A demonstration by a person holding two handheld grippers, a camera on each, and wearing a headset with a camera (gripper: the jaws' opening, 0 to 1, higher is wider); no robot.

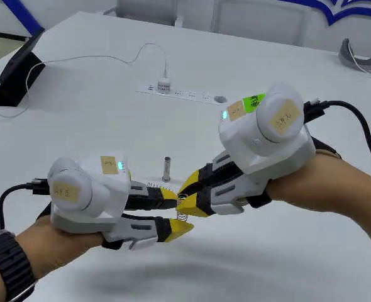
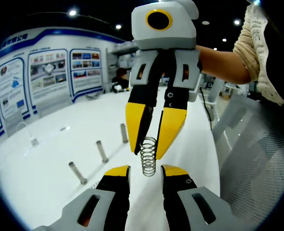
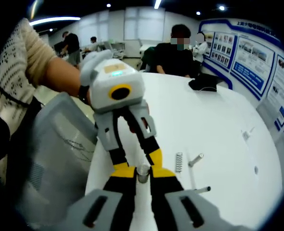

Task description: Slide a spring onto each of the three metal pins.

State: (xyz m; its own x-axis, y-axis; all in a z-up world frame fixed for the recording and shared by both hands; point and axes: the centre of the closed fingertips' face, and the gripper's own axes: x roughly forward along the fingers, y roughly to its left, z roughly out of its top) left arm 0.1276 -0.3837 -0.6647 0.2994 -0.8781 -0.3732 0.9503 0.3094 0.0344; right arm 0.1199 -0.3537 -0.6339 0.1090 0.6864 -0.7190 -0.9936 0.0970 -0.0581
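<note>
A small steel spring (image 2: 148, 163) hangs upright with my right gripper (image 2: 148, 150) shut on its upper coils. My left gripper (image 2: 146, 169) is open, its yellow tips on either side of the spring's lower end. In the head view the two grippers meet tip to tip just above the table, the spring (image 1: 182, 211) between them. Three upright metal pins (image 2: 101, 150) stand in a row to the left of the grippers, all bare. One pin (image 1: 167, 168) stands just behind the grippers. A second spring (image 3: 178, 161) lies loose on the table beside a pin (image 3: 196, 159).
A white power strip (image 1: 182, 94) with a plugged cable lies further back on the white table. A black stand (image 1: 16, 69) sits at the far left, a grey headset (image 1: 361, 60) at the far right. Mesh chair (image 2: 257, 159) beside the table; people stand beyond.
</note>
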